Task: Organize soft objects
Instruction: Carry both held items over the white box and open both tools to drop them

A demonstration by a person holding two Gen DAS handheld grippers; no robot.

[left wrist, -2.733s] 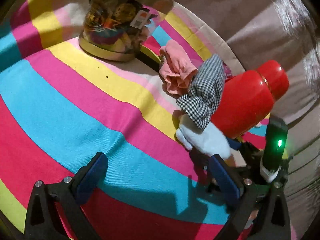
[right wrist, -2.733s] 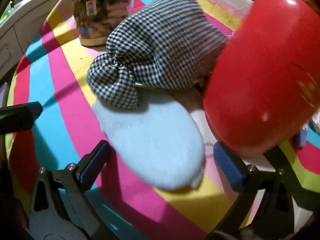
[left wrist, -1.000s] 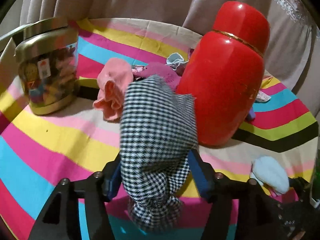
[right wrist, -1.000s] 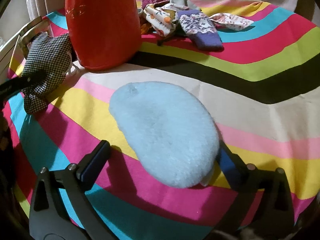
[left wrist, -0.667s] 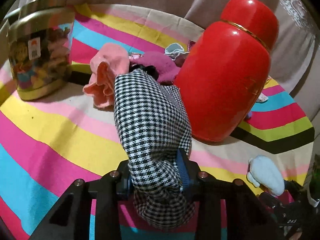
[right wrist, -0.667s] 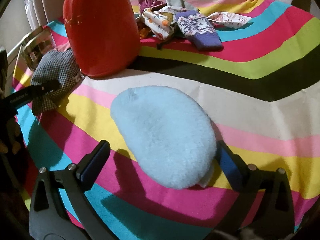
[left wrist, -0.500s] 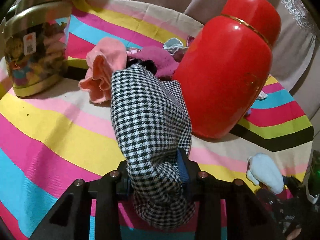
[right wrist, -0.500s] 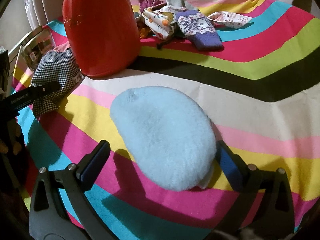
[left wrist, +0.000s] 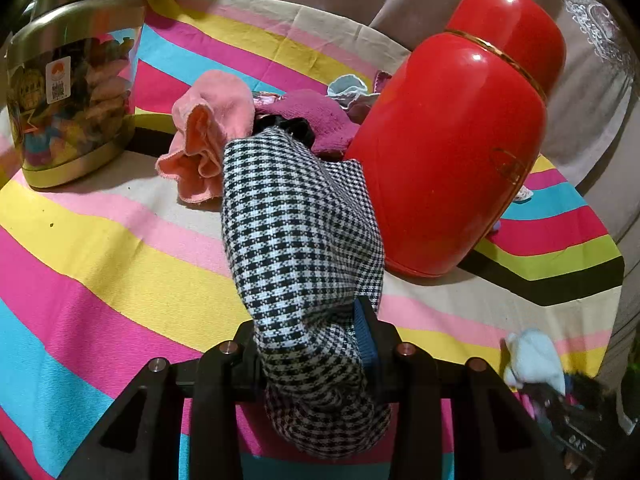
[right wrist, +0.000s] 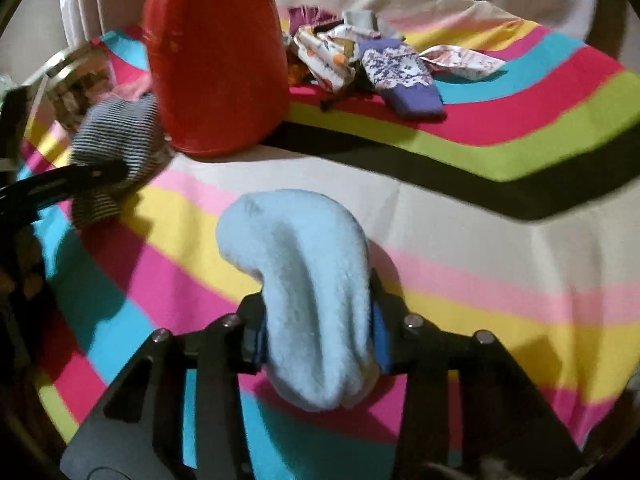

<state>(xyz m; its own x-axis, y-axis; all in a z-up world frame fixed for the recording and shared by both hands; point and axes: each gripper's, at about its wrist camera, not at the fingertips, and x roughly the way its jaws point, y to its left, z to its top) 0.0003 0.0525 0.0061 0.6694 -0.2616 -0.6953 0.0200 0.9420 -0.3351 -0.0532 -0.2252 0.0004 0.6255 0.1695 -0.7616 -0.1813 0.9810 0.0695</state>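
Observation:
A black-and-white checked cloth [left wrist: 300, 220] hangs bunched between the pads of my left gripper [left wrist: 312, 344], which is shut on it just above the striped tablecloth [left wrist: 100, 272]. My right gripper [right wrist: 318, 336] has its jaws closing on a fluffy light-blue sock [right wrist: 304, 248]. The pads squeeze the sock's sides, so it folds up between them. The left wrist view shows the same sock [left wrist: 532, 360] at lower right. The checked cloth [right wrist: 116, 136] shows blurred at the left of the right wrist view.
A big glossy red vessel [left wrist: 452, 152] stands just right of the checked cloth. A pink cloth [left wrist: 208, 132] and a magenta one [left wrist: 316, 116] lie behind it. A clear jar with a metal lid [left wrist: 68, 92] stands far left. Several patterned socks [right wrist: 400, 68] lie behind the vessel.
The left jaws closed on the checked cloth and raised it a little. The right jaws, wide open around the blue sock half a second ago, have closed and bunched it up.

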